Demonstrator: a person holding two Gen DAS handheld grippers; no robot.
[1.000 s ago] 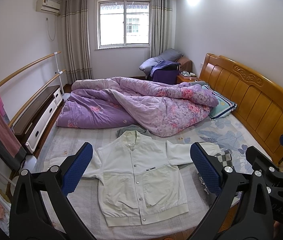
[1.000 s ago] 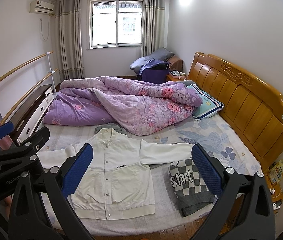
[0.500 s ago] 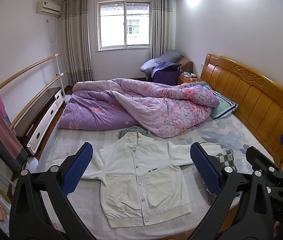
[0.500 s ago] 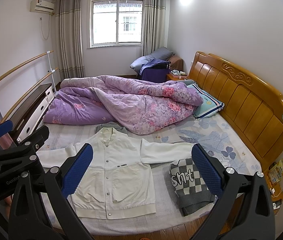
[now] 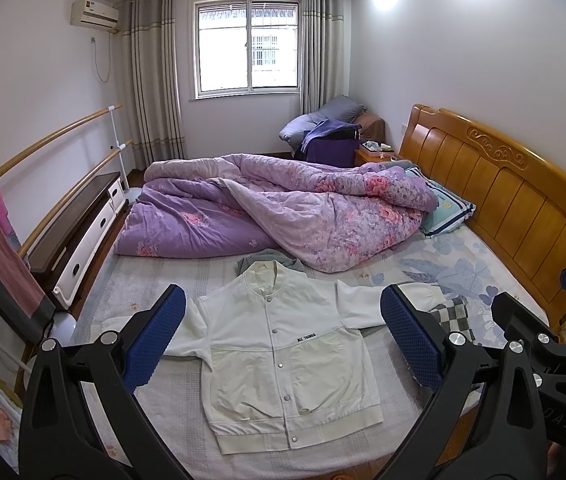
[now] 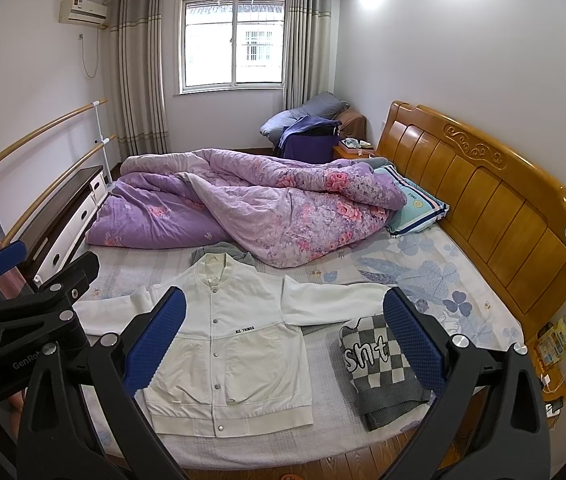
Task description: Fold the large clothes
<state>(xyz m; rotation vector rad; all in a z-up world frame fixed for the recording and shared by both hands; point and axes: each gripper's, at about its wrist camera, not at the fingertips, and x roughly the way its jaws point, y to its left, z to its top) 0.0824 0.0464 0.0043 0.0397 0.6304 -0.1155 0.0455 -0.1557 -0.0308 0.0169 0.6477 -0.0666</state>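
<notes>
A white snap-button jacket (image 5: 283,360) lies flat, front up, on the near part of the bed, sleeves spread to both sides; it also shows in the right wrist view (image 6: 235,352). My left gripper (image 5: 283,340) is open and empty, held above and in front of the jacket. My right gripper (image 6: 283,340) is open and empty too, held above the jacket's right half. A folded grey checked sweater (image 6: 383,368) lies right of the jacket. A grey garment (image 6: 219,251) peeks out behind the collar.
A crumpled purple floral duvet (image 5: 283,208) covers the far half of the bed. A wooden headboard (image 5: 503,200) and a pillow (image 5: 443,210) are at the right. A low dark cabinet (image 5: 79,232) and wooden rails (image 5: 55,140) stand at the left. The bed's near edge meets a wood floor (image 6: 363,452).
Both views have drifted slightly, so the jacket sits a little higher in frame. Nothing on the bed has moved and both grippers stay open.
</notes>
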